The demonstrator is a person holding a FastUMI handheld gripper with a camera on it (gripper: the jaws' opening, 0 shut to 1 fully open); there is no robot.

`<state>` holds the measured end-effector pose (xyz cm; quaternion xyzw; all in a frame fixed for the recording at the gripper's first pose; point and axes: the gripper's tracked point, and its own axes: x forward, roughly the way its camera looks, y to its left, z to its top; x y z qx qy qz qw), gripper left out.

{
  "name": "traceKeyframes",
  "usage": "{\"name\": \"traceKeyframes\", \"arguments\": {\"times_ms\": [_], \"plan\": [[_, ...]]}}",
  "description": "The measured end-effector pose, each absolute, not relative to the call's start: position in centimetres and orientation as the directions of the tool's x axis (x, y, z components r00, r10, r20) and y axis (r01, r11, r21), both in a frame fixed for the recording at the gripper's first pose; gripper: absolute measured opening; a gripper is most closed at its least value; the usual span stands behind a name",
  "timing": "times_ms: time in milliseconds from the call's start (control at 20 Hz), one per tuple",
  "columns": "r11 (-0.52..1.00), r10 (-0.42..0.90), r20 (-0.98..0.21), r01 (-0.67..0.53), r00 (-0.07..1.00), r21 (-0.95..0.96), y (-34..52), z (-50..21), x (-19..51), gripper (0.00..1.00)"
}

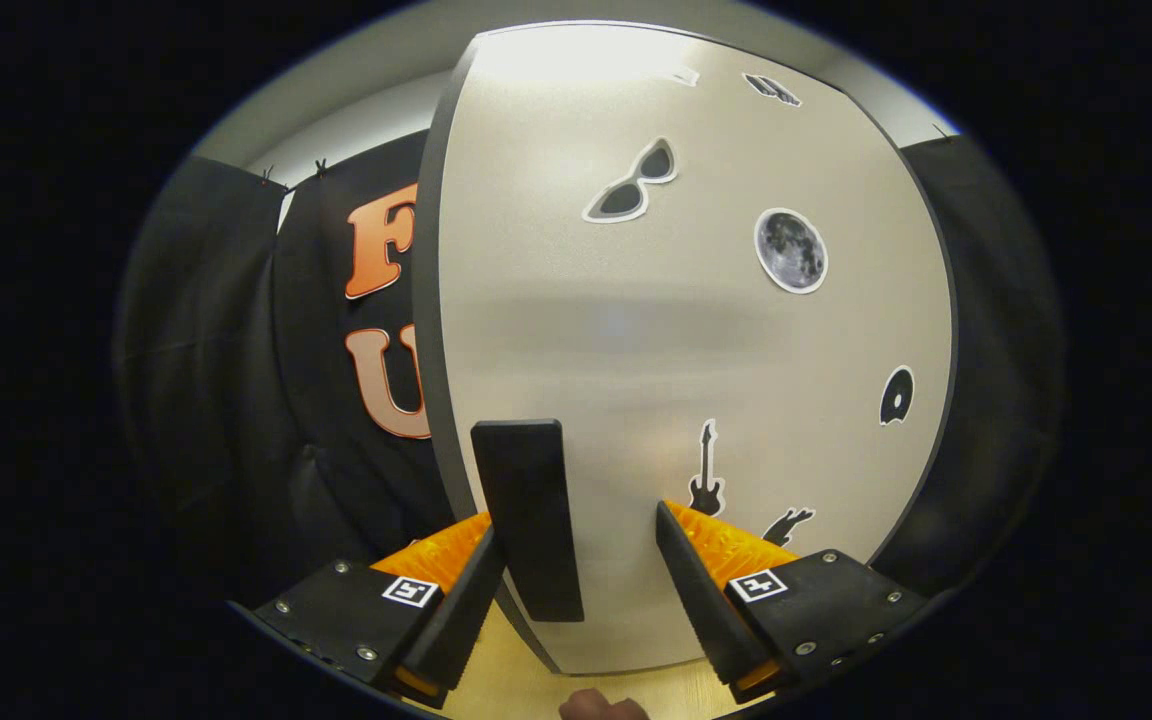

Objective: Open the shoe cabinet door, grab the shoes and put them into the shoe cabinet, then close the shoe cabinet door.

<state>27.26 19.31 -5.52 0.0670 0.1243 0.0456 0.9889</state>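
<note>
While tongs [581, 550] gape, stickered door [686, 330] looms pale.

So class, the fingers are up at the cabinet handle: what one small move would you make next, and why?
Probably close the gripper on the dark handle. The handle stands between the open fingers, touching or nearly touching one of them, with a gap to the other. The cabinet door looks shut or barely open, so a firm grip has to come before any pull.

The hand-held gripper [581, 545] points forward; its fingers [456, 600] stand spread apart, gripping nothing.
</note>
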Motion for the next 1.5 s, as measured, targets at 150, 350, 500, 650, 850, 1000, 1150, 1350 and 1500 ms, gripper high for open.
{"name": "traceKeyframes", "arguments": {"times_ms": [150,350,500,650,850,1000,1150,1350,1500], "plan": [[0.989,0.093,-0.225,-0.063,0.97,0.137,19.5,-5.6,27.0,0.9],[0.989,0.097,-0.235,-0.066,0.967,0.135,19.4,-5.4,27.0,0.91],[0.985,0.115,-0.241,-0.079,0.964,0.153,19.5,-5.2,26.7,0.9],[0.973,0.149,-0.24,-0.099,0.959,0.21,19.2,-4.8,24.9,0.91],[0.97,0.16,-0.251,-0.106,0.955,0.219,17.2,-4.5,21.3,0.91],[0.971,0.154,-0.248,-0.1,0.956,0.218,15.1,-4.2,18.4,0.91],[0.975,0.151,-0.232,-0.106,0.961,0.196,12.8,-3.6,15.5,0.91],[0.973,0.167,-0.203,-0.129,0.965,0.19,9.5,-3.2,12.9,0.91],[0.971,0.18,-0.185,-0.145,0.966,0.191,6.4,-3.2,12.0,0.91]]}}
